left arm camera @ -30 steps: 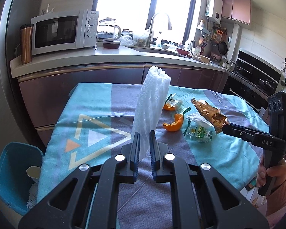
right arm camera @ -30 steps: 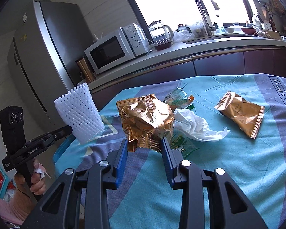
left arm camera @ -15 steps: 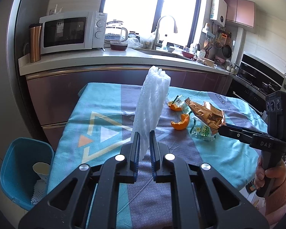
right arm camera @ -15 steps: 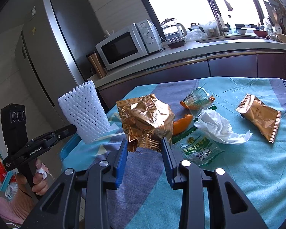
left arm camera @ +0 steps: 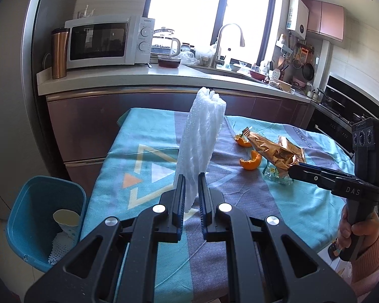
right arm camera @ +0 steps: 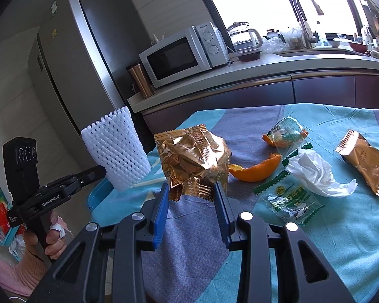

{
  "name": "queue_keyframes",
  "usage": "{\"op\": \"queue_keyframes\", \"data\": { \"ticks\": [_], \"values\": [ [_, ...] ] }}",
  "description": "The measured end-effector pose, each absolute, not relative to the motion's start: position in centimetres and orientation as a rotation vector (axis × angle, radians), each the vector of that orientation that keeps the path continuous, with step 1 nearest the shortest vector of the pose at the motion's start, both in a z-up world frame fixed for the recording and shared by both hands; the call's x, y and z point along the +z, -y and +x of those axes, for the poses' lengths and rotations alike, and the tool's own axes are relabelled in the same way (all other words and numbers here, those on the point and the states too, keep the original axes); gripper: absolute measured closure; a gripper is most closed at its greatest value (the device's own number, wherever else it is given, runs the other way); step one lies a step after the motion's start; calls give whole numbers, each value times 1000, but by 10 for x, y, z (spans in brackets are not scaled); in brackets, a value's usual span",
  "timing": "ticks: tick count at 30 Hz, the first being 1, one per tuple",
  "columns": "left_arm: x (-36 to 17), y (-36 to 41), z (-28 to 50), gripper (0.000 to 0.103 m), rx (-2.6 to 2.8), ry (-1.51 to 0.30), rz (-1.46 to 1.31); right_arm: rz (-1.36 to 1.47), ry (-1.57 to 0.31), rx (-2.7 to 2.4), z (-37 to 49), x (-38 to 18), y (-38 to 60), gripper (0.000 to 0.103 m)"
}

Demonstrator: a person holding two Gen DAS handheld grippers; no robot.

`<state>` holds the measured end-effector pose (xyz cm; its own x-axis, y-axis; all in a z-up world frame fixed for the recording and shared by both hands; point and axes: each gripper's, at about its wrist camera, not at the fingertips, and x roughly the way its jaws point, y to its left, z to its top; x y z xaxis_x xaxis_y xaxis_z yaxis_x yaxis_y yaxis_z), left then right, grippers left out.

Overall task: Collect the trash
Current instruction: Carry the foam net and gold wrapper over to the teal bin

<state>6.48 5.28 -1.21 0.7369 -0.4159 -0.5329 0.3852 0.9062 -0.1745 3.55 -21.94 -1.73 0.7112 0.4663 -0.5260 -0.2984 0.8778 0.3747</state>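
Note:
My left gripper [left arm camera: 191,183] is shut on a white foam fruit net [left arm camera: 200,141], held upright above the table's left part; the net also shows in the right wrist view [right arm camera: 117,149]. My right gripper [right arm camera: 192,192] is shut on a crumpled gold snack wrapper [right arm camera: 193,161], held above the table; that wrapper also shows in the left wrist view [left arm camera: 273,151]. On the teal and grey tablecloth [right arm camera: 341,227] lie orange peels [right arm camera: 255,169], a white tissue [right arm camera: 315,174], a clear green-printed wrapper [right arm camera: 290,202] and a second gold wrapper [right arm camera: 363,161]. A blue trash bin [left arm camera: 41,224] stands on the floor left of the table.
The bin holds a paper cup [left arm camera: 65,219] and a white net. A kitchen counter [left arm camera: 139,78] with a microwave [left arm camera: 108,41], a copper tumbler and a kettle runs behind the table. A fridge [right arm camera: 88,58] stands at the left. An oven [left arm camera: 346,116] is at the right.
Both grippers have pulled back toward the table's left end with their loads still held. The blue bin shows more fully in the left wrist view.

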Motion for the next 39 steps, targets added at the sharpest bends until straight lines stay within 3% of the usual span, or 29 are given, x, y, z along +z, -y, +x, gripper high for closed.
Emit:
{"op": "queue_keyframes", "data": {
  "ticks": [39],
  "values": [
    [-12, -120, 44, 92, -303, -585, -99, 191, -690, 598, 59, -16, 140, 69]
  ]
}}
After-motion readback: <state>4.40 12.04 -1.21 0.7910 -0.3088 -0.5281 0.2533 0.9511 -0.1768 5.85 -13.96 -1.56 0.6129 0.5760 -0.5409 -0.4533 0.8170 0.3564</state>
